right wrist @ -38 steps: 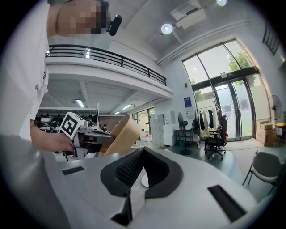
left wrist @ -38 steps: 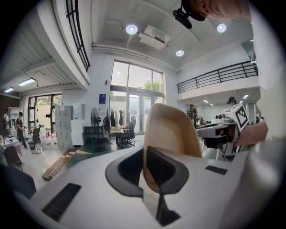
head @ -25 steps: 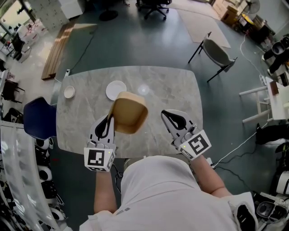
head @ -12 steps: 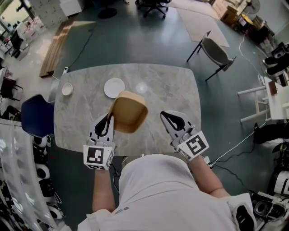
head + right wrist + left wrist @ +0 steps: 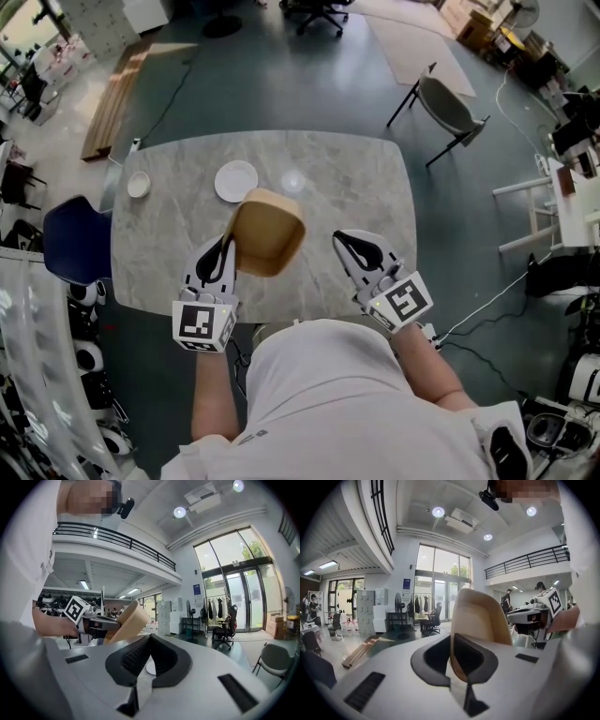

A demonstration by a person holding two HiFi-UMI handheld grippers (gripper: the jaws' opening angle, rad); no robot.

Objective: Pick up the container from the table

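Observation:
The container (image 5: 267,232) is a tan, rounded-square paper bowl, held tilted in the air above the near part of the marble table (image 5: 375,187). My left gripper (image 5: 228,242) is shut on its left rim wall. In the left gripper view the wall (image 5: 480,616) rises between the jaws of the left gripper (image 5: 452,639). My right gripper (image 5: 343,236) hovers to the right of the container, apart from it, shut with nothing in it. In the right gripper view, the right gripper (image 5: 150,641) points across the table, with the held container (image 5: 129,618) at left.
A white plate (image 5: 236,180) and a small white bowl (image 5: 139,185) sit on the far left of the table. A blue chair (image 5: 80,244) stands at the table's left edge, and a grey chair (image 5: 450,108) beyond its far right corner.

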